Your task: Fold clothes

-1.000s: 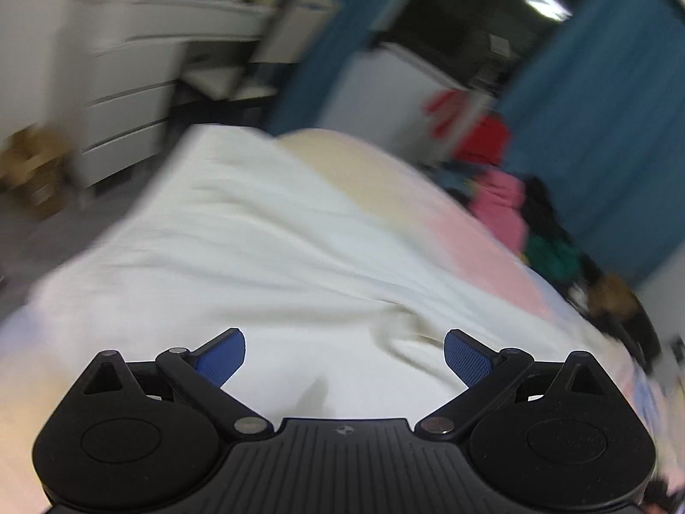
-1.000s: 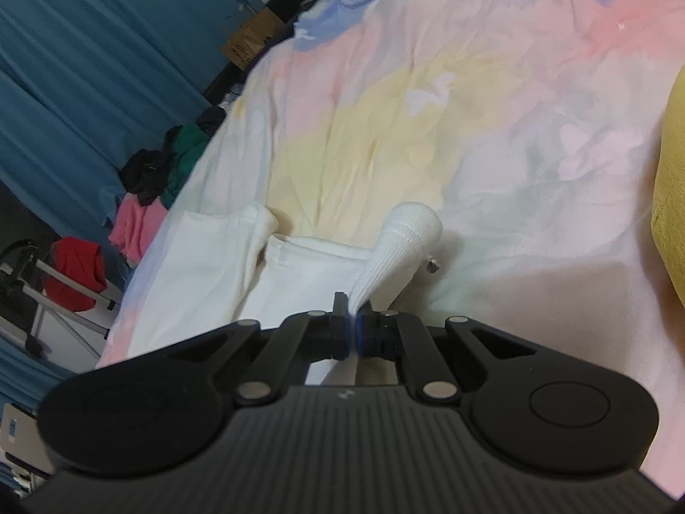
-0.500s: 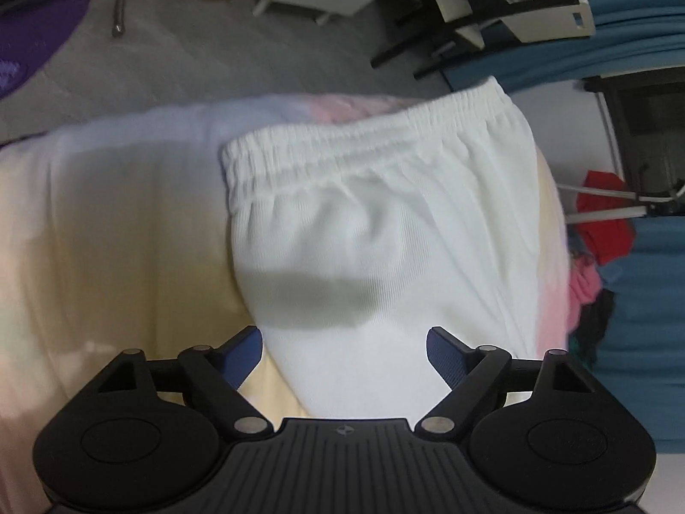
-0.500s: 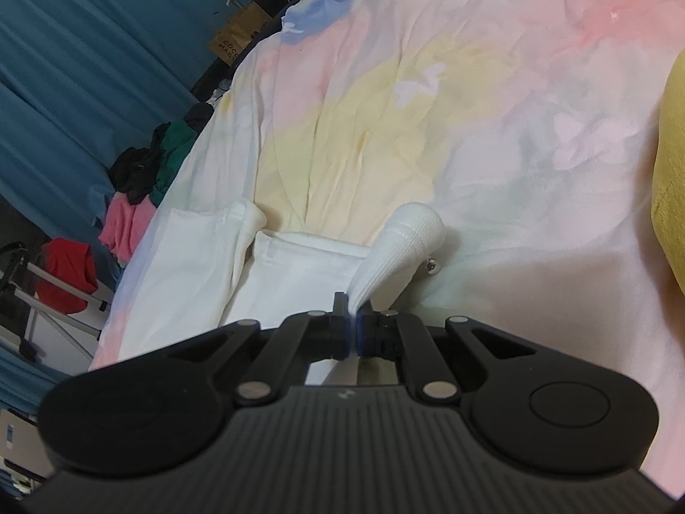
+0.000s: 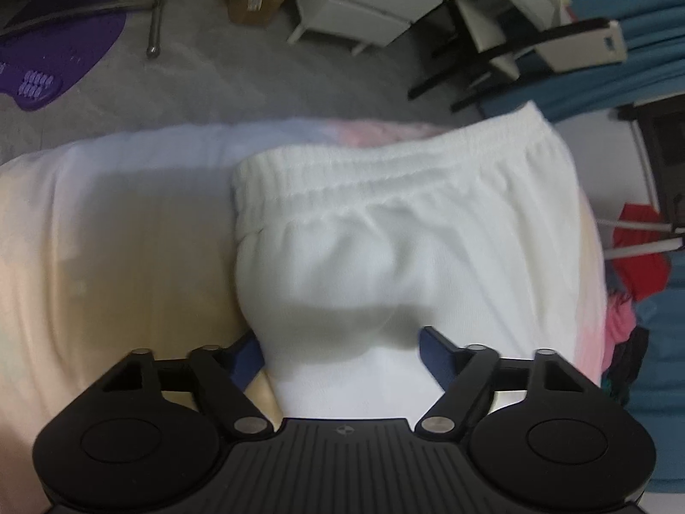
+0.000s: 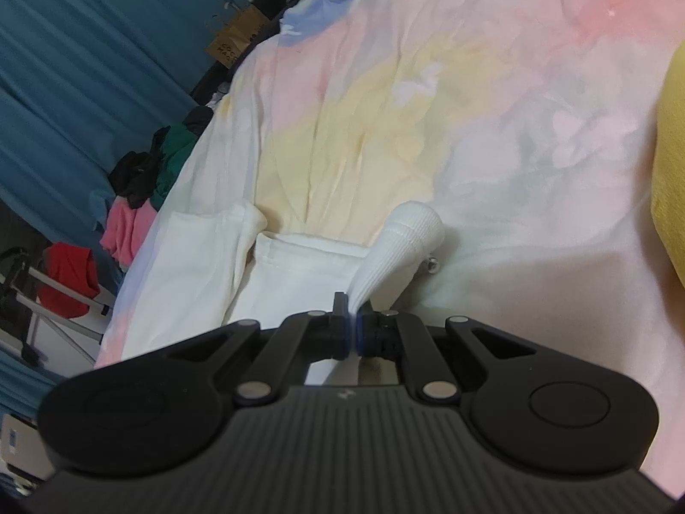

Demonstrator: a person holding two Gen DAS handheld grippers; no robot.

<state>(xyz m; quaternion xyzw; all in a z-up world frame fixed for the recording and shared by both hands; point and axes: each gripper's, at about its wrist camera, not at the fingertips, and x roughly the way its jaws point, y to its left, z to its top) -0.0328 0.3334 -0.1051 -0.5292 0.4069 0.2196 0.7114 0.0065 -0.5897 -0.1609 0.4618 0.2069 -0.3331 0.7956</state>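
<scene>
On the bed [image 6: 492,137], over a pastel bedspread of pink, yellow and blue patches, lie the white sweatpants [image 5: 398,265]. In the left wrist view their elastic waistband [image 5: 385,167] runs across the far edge of the bed, with the grey floor beyond it. The left gripper [image 5: 340,353] hangs low over the fabric with its jaws spread wide, one blue pad [image 5: 434,349] showing to the right and the other partly hidden behind a bulge of cloth at the left; nothing is clamped between them.

In the right wrist view the right gripper [image 6: 352,329] is clenched on a ribbed cuff [image 6: 404,242] of the sweatpants, which rises from the jaws as a tapering white tube and widens at its far end. The rest of the legs lie folded to the left of it, near the bed's left edge.

Beyond that edge a heap of pink, green and black clothes [image 6: 141,197] sits against a blue curtain [image 6: 81,64]. A yellow item [image 6: 670,180] shows at the right border.
</scene>
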